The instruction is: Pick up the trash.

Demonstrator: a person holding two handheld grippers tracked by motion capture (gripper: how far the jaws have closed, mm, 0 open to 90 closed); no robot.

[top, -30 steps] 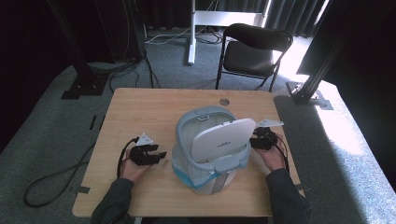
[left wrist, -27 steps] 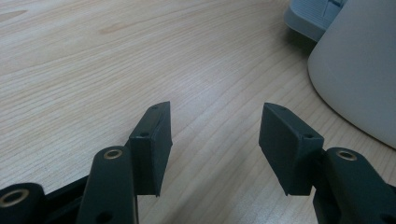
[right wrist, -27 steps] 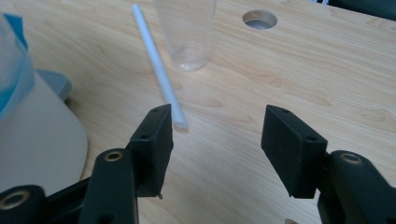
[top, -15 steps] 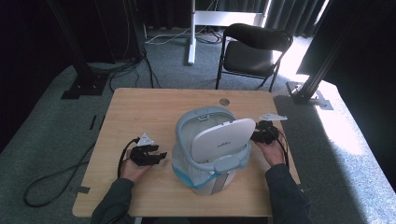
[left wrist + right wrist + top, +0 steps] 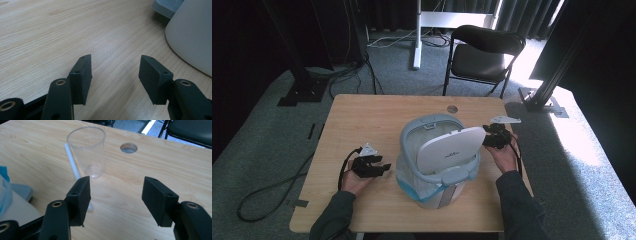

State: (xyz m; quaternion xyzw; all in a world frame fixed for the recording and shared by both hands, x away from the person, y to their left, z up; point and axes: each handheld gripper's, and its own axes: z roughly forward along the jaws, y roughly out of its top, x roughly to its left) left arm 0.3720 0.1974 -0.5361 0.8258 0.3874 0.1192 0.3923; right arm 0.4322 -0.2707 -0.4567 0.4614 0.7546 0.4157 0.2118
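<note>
Bin stands upright on wood bench, long axis up and down. White swing lid tilts, flat face toward person. Bin smooth pale plastic, round shape, grey ring on top, blue bag edge below ring.

Left tool just left of bin, low over bench, jaws apart, grasping nothing; points at bin.

Right tool just right of bin, near lid edge; jaws just opening wider, nothing between them.

Clear plastic cup upright behind bin, thin white straw leaning on it. Round hole in bench beyond cup.
</note>
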